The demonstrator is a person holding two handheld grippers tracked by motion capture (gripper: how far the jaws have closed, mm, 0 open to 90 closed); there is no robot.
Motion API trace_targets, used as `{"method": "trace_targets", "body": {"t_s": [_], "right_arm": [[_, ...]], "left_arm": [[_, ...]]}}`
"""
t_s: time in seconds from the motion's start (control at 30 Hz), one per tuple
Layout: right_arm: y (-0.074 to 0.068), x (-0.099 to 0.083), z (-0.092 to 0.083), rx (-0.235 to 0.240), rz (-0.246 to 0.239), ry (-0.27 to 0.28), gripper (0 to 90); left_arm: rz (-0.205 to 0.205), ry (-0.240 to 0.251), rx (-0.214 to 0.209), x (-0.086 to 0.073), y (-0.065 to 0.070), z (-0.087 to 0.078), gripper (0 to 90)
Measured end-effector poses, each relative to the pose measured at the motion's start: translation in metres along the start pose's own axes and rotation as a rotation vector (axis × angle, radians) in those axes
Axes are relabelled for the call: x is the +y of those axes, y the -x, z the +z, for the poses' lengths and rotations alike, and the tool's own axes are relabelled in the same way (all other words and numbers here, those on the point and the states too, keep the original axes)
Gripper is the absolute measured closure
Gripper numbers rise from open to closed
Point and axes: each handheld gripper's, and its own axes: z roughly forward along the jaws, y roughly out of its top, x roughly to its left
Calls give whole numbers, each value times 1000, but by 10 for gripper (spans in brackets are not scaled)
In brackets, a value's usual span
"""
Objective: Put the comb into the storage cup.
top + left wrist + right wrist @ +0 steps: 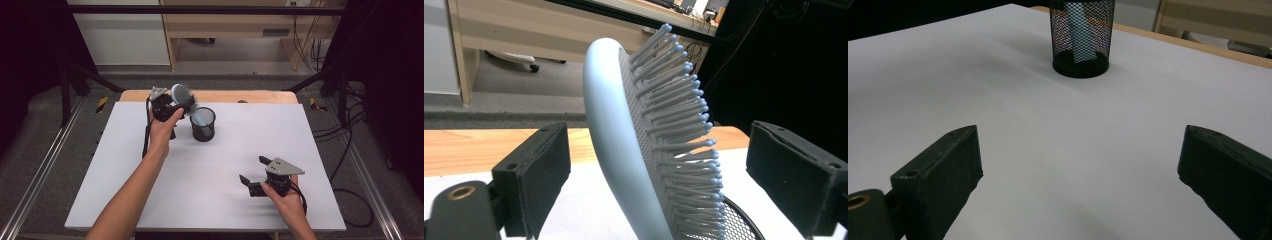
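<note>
A light blue hairbrush [181,93] stands tilted with its handle [1081,42] down in a black mesh cup [203,125] at the back of the table. My left gripper [179,105] is level with the brush head [624,150]. Its jaws sit on either side of the head, with the bristles facing the right pad [794,175]. Neither pad touches the head, so the gripper is open. My right gripper [253,169] hovers low over the table near the front right. It is open and empty, and points toward the cup [1081,37].
A white sheet [150,190] covers the table, and a wooden edge [250,96] shows along the far side. Dark frame posts and cables flank the table. A wooden desk stands beyond it.
</note>
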Motion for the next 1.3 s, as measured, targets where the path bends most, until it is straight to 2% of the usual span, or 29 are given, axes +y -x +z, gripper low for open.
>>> {"method": "trace_targets", "body": {"t_s": [0.23,0.6,0.9,1.3], "right_arm": [[0,0,0,0,-1,-1,40],[0,0,0,1,-2,-2,40],[-1,0,1,1,-2,-4,40],[-1,0,1,3,-3,-5,39]], "left_arm": [[7,-13,18,-1,-1,0,83],[22,-13,17,-1,0,0,52],[67,-14,29,-2,1,-2,42],[71,-5,34,-3,0,-5,42]]}}
